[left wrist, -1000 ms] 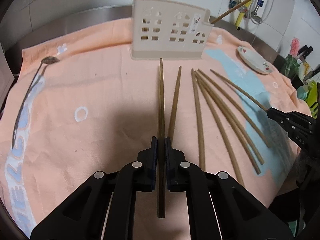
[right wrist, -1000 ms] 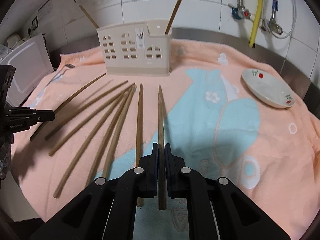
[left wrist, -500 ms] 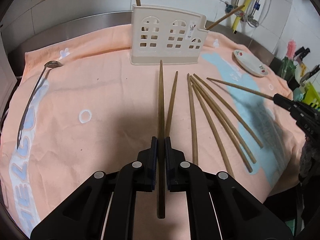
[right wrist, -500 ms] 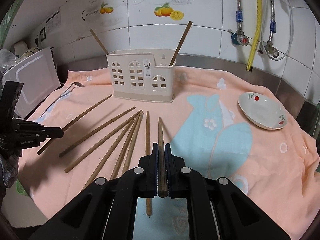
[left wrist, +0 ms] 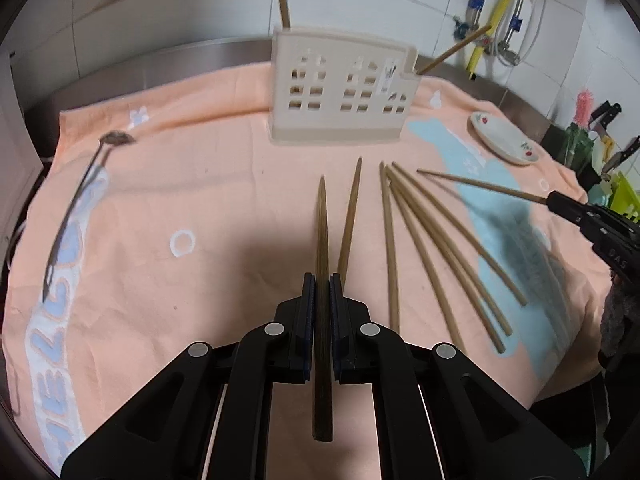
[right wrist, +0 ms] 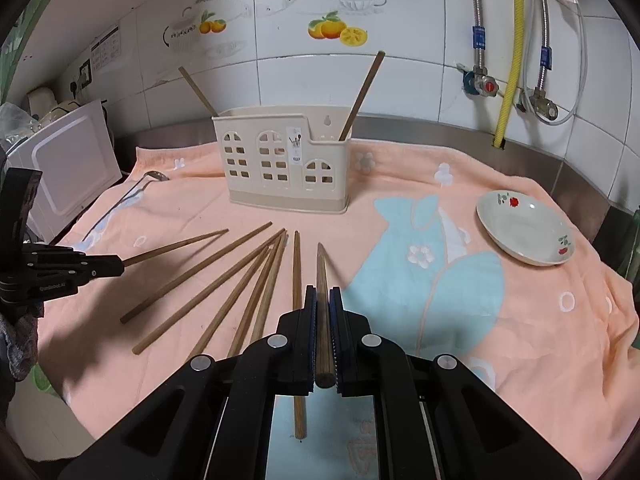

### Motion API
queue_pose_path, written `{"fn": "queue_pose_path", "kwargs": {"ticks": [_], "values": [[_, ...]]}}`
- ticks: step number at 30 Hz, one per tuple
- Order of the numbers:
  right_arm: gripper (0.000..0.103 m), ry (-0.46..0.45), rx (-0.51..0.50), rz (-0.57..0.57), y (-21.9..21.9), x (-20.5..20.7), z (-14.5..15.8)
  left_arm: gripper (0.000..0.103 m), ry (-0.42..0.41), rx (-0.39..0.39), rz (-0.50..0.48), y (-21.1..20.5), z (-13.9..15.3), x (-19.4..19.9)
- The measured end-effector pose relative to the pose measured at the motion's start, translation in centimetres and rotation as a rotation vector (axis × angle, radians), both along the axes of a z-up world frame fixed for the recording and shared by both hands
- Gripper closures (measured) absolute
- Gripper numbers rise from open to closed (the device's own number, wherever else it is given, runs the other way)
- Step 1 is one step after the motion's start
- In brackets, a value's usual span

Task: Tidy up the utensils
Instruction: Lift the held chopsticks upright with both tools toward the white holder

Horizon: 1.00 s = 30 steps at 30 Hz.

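Observation:
My left gripper (left wrist: 322, 280) is shut on a brown chopstick (left wrist: 322, 224) that points toward the cream utensil holder (left wrist: 340, 92). In the right wrist view my right gripper (right wrist: 323, 292) is shut on another chopstick (right wrist: 321, 264), held above the towel. Each gripper also shows at the edge of the other's view: the right gripper (left wrist: 560, 202) and the left gripper (right wrist: 116, 266), each with its stick. Several loose chopsticks (right wrist: 240, 292) lie fanned on the towel in front of the holder (right wrist: 284, 160). Two chopsticks stand in the holder, one at each end.
A peach towel (right wrist: 520, 320) covers the counter. A metal spoon (left wrist: 80, 184) lies at its left side. At the right sits a small white plate (right wrist: 524, 232) with red flowers. Tiled wall, pipes and a yellow hose (right wrist: 510, 52) stand behind; knives (left wrist: 608, 116) at far right.
My right gripper has risen with its chopstick, which now hangs clear of the towel. My left gripper has hardly moved and keeps its stick.

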State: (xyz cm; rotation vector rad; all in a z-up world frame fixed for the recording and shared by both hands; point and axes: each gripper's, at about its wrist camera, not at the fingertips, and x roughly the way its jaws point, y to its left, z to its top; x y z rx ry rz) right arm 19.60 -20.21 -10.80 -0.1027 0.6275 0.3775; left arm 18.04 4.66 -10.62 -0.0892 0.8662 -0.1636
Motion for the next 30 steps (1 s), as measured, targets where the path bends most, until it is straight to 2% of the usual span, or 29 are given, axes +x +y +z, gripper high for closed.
{"fn": "queue_pose_path", "kwargs": {"ticks": [6, 14, 30], "values": [[0.097, -0.026, 0.020, 0.004, 0.4, 0.6, 1.5, 0.097, -0.070, -0.017, -0.005, -0.4, 2.4, -0.1], [0.097, -0.054, 0.021, 0.023, 1.4, 2.3, 4.0, 0.097, -0.111, -0.012, -0.016, -0.9, 4.4, 0.9], [0.097, -0.127, 0.011, 0.082, 3.1, 6.4, 13.6, 0.097, -0.231, 0.019, -0.055, -2.2, 12.7, 4.4]]}}
